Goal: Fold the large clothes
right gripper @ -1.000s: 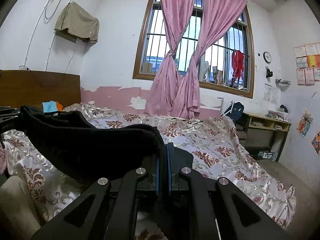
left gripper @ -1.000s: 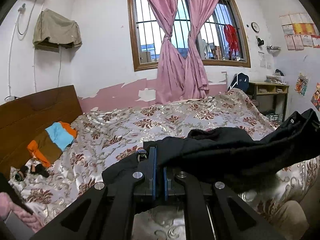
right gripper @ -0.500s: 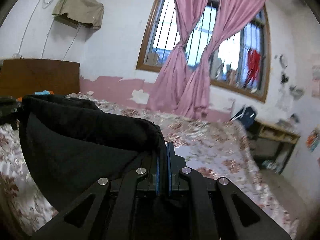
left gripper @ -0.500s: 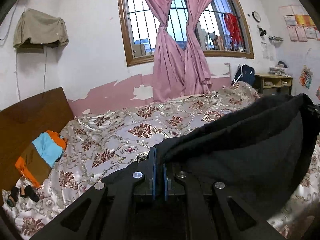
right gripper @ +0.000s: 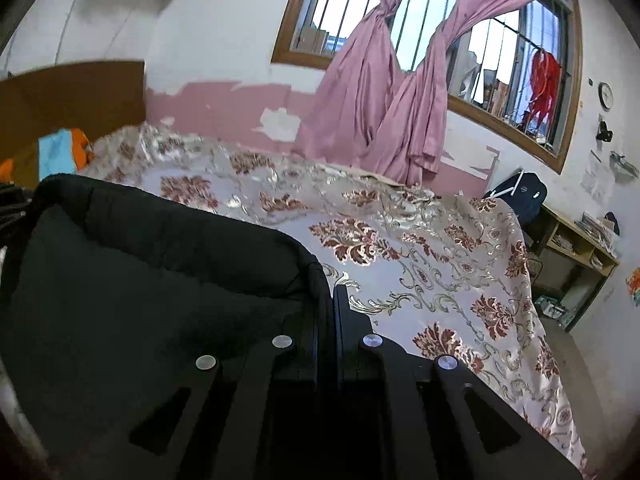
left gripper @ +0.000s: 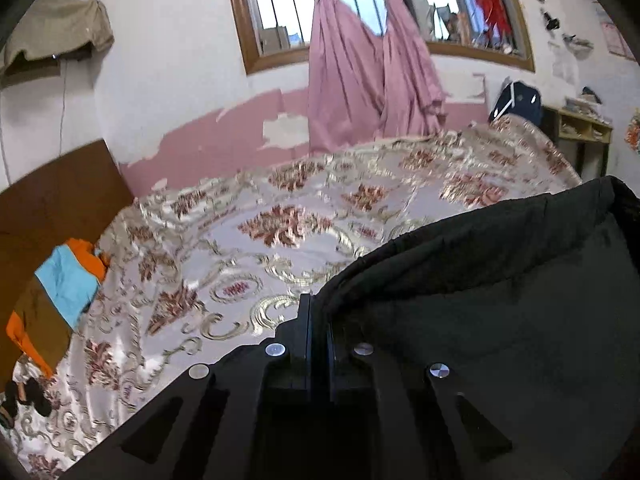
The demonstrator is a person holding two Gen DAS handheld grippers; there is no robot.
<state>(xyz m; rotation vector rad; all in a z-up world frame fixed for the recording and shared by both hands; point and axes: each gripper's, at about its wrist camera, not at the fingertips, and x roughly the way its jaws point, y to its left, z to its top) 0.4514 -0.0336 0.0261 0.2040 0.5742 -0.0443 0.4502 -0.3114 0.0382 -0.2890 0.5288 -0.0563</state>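
Observation:
A large black garment [left gripper: 500,280] hangs stretched between my two grippers, above the bed. My left gripper [left gripper: 318,312] is shut on its top edge at one corner; the cloth spreads right and down from it. In the right wrist view the same garment [right gripper: 140,288] spreads left from my right gripper [right gripper: 331,300], which is shut on the other corner of the edge. The garment's lower part is hidden below both views.
A bed with a floral satin cover [left gripper: 280,216] lies under the garment; it also shows in the right wrist view [right gripper: 420,264]. Orange, blue and brown clothes [left gripper: 56,292] lie by the wooden headboard [left gripper: 52,200]. A shelf [right gripper: 576,248] and dark backpack [right gripper: 520,196] stand at the right.
Both grippers have lifted and pulled apart with the garment, which went from a slack heap on the bed to a raised, spread sheet. Both views now tilt down toward the bed.

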